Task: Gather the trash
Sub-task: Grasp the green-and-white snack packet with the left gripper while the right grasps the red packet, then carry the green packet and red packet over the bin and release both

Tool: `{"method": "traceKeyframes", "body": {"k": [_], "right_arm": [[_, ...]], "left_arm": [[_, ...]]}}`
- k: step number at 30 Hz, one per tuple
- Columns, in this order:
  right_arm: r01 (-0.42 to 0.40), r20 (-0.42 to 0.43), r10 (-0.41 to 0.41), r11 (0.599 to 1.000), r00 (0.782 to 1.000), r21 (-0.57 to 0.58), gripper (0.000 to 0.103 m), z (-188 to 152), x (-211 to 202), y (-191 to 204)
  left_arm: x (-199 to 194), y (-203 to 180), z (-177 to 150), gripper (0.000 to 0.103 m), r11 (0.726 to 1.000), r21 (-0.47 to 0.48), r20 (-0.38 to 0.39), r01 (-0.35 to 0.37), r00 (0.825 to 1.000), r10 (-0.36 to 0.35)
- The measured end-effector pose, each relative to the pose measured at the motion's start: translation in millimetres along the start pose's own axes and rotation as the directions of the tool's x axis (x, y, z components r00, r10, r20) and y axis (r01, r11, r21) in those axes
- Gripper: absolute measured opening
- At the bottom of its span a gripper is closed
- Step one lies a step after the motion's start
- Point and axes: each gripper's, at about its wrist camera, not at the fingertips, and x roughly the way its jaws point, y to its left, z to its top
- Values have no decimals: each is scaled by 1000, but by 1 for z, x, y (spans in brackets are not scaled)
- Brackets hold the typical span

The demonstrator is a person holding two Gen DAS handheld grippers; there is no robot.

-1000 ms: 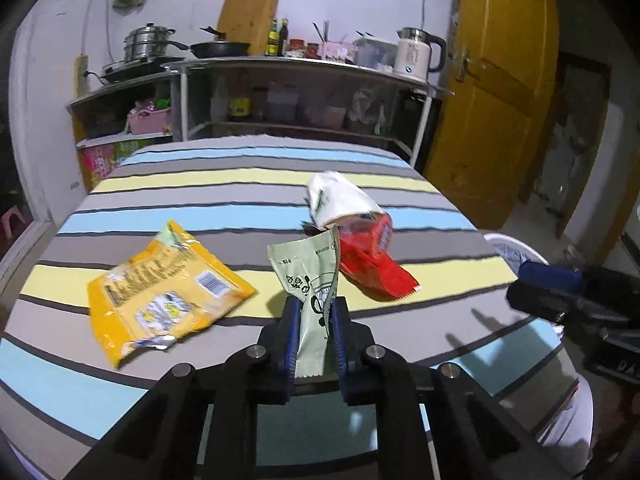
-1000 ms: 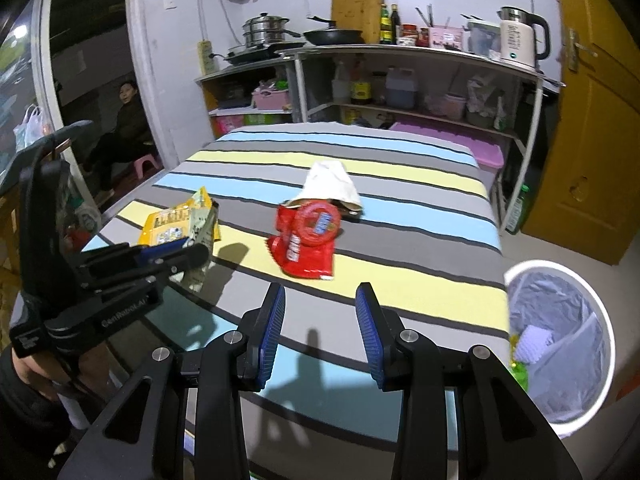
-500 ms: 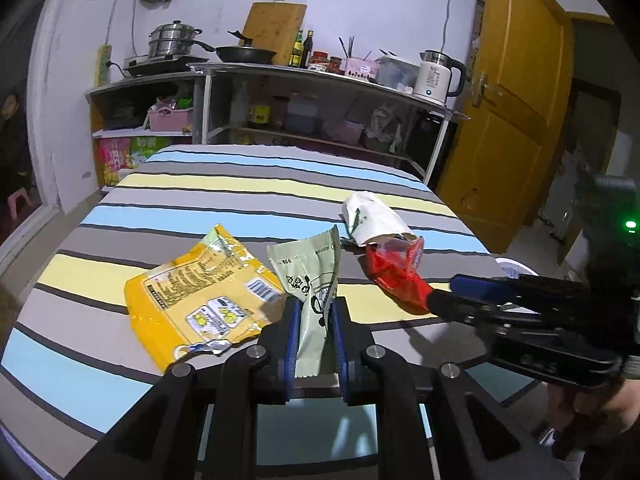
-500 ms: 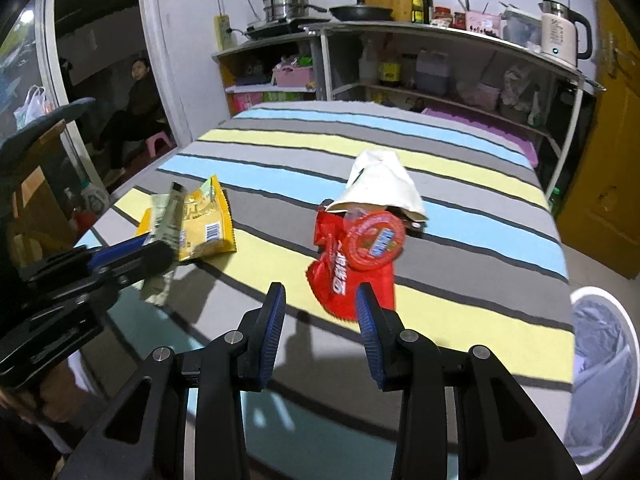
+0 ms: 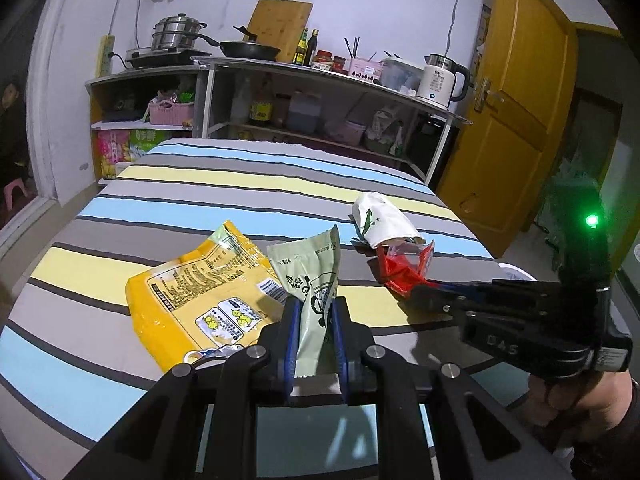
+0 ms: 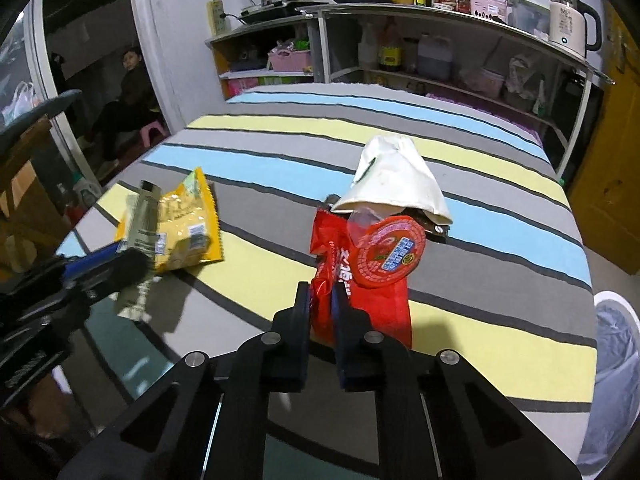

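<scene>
The right gripper [image 6: 321, 300] was closing on the red wrapper [image 6: 360, 280]; the left gripper [image 5: 314, 320] held a green packet [image 5: 316, 276]. Next: lift toward the bin [image 6: 616, 360] at its right.

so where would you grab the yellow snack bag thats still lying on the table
Probably the near short edge of the yellow snack bag, coming in low from the table's near side. It lies flat on the striped table, so only its thin, crinkled edge seam offers a claw something to pinch.
</scene>
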Motion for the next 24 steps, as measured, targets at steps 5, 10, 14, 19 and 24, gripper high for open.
{"method": "traceKeyframes", "body": {"k": [5,10,14,19,24], "right_arm": [[-60,24,60,998,998,20,9,1,-14,4],[-75,62,75,997,995,8,9,-1,-35,9],[-77,93,75,997,993,11,9,-4,-51,9],[-63,129,58,998,990,32,9,-11,-72,1],[-31,162,21,998,986,56,9,-20,-93,-11]], "left_arm": [[0,-1,0,16,1000,-4,0,-8,1000,8],[-7,-8,3,16,1000,12,13,-10,1000,10],[-15,-19,5,16,999,32,27,-8,1000,7],[-25,-34,9,16,998,60,42,5,999,-7],[-31,-56,14,16,996,88,56,34,998,-39]]}}
